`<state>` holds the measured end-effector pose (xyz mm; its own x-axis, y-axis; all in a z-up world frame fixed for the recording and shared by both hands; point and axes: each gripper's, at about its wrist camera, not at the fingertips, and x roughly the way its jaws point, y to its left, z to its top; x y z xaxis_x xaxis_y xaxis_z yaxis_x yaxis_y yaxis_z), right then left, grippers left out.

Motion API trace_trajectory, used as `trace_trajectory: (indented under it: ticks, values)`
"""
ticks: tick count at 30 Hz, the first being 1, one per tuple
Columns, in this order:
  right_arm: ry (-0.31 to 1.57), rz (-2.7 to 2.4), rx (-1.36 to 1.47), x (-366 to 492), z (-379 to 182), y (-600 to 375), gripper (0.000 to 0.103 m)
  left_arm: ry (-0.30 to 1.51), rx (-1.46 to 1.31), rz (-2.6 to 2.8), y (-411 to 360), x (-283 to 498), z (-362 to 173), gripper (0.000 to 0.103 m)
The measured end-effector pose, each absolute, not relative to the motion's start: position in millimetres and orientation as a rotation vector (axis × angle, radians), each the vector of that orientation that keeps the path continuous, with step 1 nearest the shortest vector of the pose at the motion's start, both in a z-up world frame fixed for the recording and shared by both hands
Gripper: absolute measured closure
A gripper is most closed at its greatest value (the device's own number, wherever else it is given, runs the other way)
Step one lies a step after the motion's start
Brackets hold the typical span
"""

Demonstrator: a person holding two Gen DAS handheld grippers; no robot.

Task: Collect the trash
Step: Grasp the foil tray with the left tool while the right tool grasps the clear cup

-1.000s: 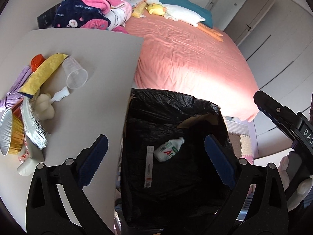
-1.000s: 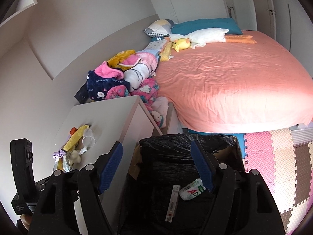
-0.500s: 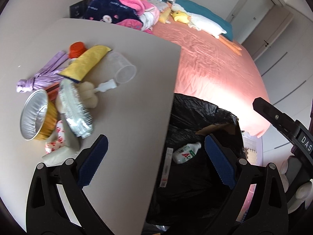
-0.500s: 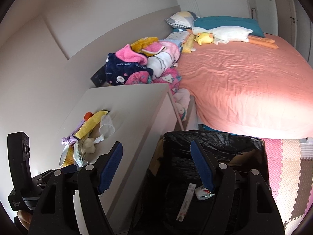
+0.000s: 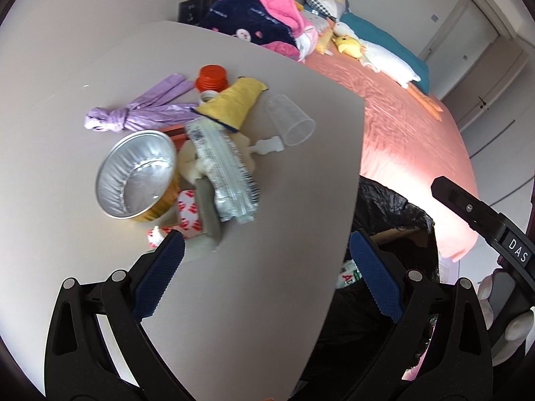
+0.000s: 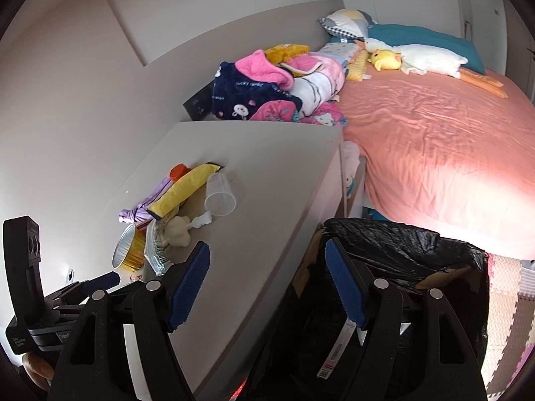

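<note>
Beige table (image 5: 267, 300) is sitting beside a pink bed (image 6: 434, 140), with trash piled toward its far-left part: a foil bowl (image 5: 137, 180), purple bag (image 5: 140, 113), yellow cloth (image 5: 234, 103), clear cup (image 5: 291, 120) and red cap (image 5: 210, 78). Just beside the table, a black-lined bin (image 6: 418, 254) is holding a white bottle (image 5: 347, 274) and a strip (image 6: 337, 351). Left gripper (image 5: 267, 277) and right gripper (image 6: 267, 287) are both hanging wide open and empty over the table's edge.
</note>
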<state>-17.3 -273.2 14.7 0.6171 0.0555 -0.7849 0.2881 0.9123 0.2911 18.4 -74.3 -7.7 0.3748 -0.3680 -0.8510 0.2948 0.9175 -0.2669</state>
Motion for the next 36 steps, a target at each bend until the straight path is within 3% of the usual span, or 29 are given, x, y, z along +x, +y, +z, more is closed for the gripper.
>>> trace_trajectory:
  ticks: [36]
  values:
    - [1.057,-0.064,0.289,115.0,-50.2,-224.6,0.031,1.156,-0.143,-0.236,6.2,92.7,-64.4,0.007]
